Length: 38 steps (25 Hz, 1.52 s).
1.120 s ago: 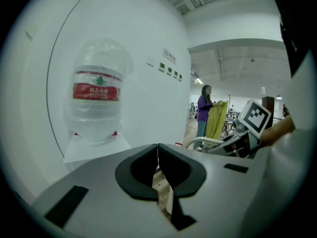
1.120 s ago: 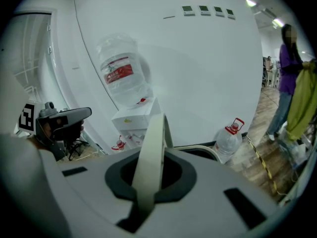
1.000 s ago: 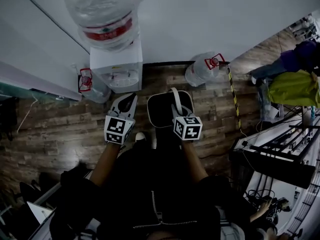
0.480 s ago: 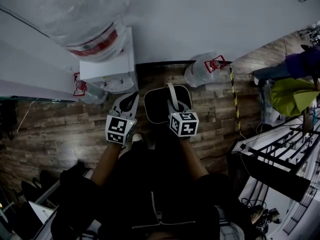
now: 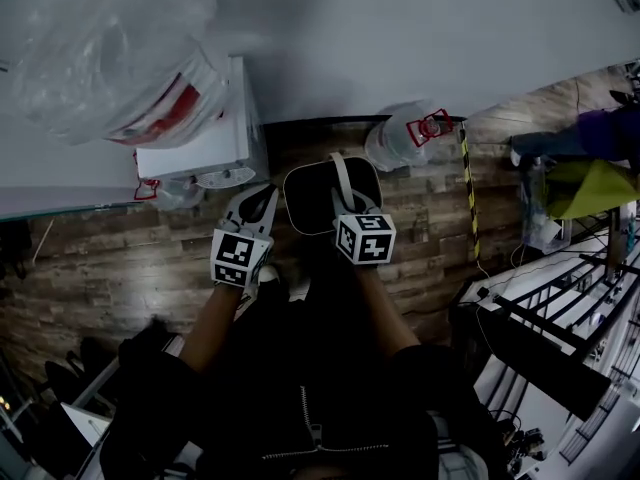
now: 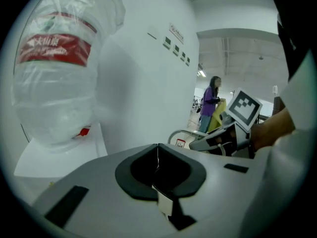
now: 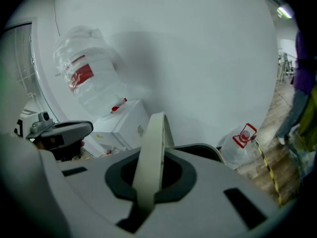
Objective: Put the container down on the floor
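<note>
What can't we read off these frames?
- Container base, and any gap to the floor: head view, hidden by the container's own body and the right gripper on its handle.
- Container contents: head view, interior too dark.
- Dispenser bottle: head view, blurred, cut off by top edge.
- Bottle label print: left gripper view, too small.
</note>
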{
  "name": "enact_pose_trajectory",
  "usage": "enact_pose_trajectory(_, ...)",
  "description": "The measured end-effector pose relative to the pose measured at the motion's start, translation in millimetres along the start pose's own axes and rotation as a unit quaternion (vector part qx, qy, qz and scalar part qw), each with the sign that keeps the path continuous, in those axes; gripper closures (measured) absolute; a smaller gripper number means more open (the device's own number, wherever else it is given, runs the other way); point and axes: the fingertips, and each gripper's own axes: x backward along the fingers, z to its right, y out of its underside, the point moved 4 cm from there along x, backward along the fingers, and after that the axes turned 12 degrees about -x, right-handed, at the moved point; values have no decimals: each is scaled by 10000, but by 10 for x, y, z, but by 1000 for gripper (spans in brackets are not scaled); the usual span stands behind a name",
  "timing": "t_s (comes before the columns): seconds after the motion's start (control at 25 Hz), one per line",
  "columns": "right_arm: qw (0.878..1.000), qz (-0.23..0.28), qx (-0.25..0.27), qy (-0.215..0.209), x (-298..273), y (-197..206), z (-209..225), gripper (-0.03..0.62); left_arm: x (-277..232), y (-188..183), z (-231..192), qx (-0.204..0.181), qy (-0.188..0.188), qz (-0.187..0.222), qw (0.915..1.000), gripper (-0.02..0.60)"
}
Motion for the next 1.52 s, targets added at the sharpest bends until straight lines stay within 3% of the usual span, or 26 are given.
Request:
enact_pose_trajectory(0.52,9988,-411,50,-278,-376,-462,373,582,-663,-114,3,214,-132,-461,9986,566)
enact_pose_trajectory(0.88,9983,-472,68,-327,-555,-657,404,582,-762,-303,-106,373,-376,-376,9979,566)
enact_pose_trajectory(1.52,9980,-306,-534,158,-899,-583,455,582,-1140,-7,-154,273,468,-333,9980,566)
